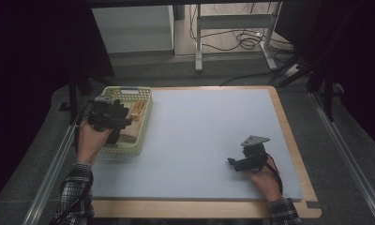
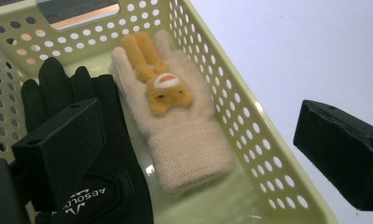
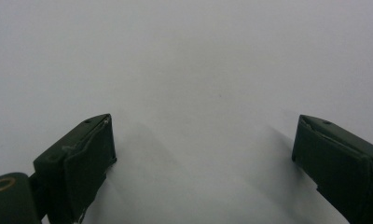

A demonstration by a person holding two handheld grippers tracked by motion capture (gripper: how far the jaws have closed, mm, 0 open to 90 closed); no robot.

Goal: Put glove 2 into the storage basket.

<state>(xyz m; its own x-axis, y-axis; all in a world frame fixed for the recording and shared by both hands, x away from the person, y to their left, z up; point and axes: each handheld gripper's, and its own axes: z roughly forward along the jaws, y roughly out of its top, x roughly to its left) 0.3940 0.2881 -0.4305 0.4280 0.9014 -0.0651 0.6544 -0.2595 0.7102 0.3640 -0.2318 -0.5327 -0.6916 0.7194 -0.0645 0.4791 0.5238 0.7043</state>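
Here, the left tool (image 2: 198, 154), jaws wide apart, hovers over a yellow basket (image 2: 250, 140). Between its jaws lies a cream knitted glove (image 2: 184, 135), likely soft and light; pinch its ribbed cuff. The right tool (image 3: 203, 163) gapes empty above the tabletop (image 3: 184, 56).

Plaid sleeves (image 1: 75, 187), black grippers' blocky fingers (image 2: 58, 144)

Two gloves lie in one pale yellow basket (image 2: 250, 140) — one cream glove (image 2: 184, 135) at frame centre with a single orange plush animal (image 2: 159, 86) on it, and one black glove (image 2: 82, 135) at lower left.
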